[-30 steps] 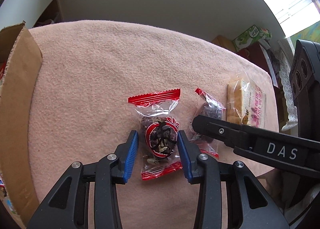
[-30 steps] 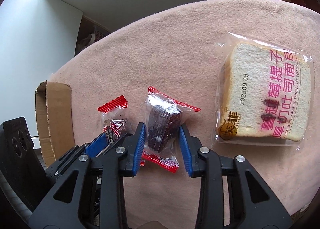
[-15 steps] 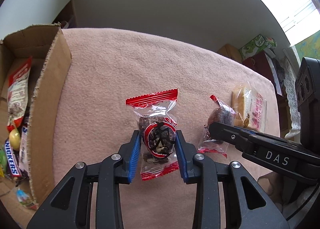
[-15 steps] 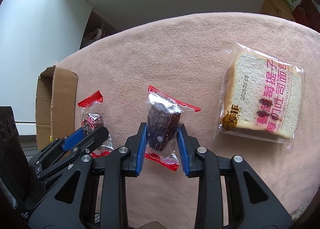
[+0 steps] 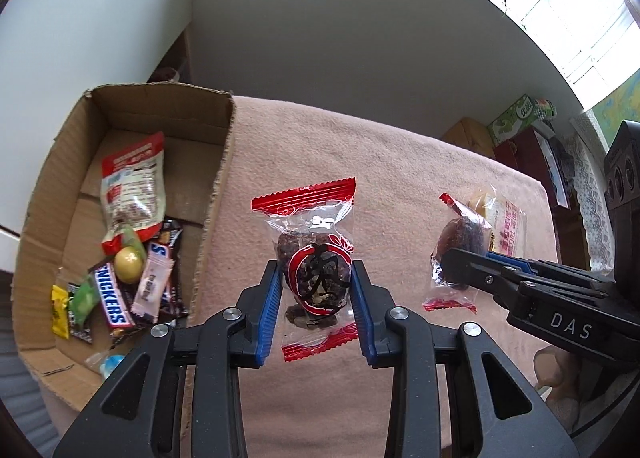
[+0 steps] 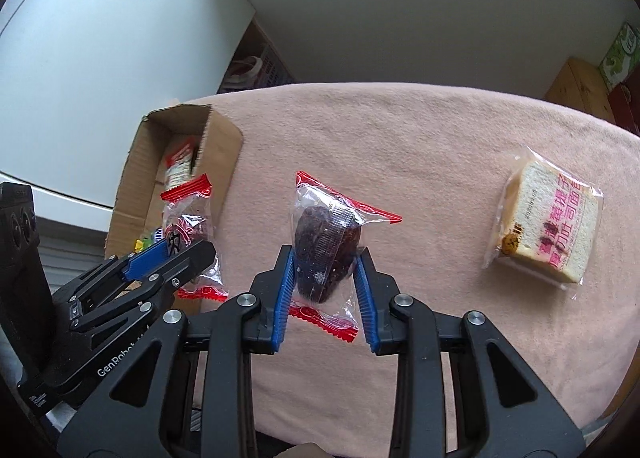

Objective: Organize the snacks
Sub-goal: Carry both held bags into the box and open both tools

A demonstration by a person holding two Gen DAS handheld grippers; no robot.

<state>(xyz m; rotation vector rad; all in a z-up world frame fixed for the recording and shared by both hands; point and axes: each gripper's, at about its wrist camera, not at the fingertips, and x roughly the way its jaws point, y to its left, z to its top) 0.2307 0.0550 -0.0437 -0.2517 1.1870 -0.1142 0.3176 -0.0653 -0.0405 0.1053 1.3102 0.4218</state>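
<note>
My left gripper [image 5: 316, 290] is shut on a clear red-ended packet of dark fruit with a round red label [image 5: 316, 258], held above the pink tablecloth [image 5: 360, 145]. My right gripper [image 6: 324, 274] is shut on a similar packet holding one dark date [image 6: 324, 254], also lifted off the cloth. Each gripper shows in the other's view: the right gripper [image 5: 460, 270] at the right with its date packet [image 5: 456, 242], the left gripper [image 6: 176, 254] at the left with its labelled packet [image 6: 188, 225]. The open cardboard box [image 5: 216, 193] with several snacks stands to the left.
A wrapped slice of toast [image 6: 548, 225] lies on the cloth at the right, also visible as the toast slice [image 5: 504, 225] behind the right gripper. A white wall runs behind the table. Boxes and a dark cabinet [image 5: 524, 137] stand beyond the table's far right edge.
Both grippers have closed onto their packets and lifted them off the cloth. The views pulled up and back, and the cardboard box with its snacks has come into sight at the left.
</note>
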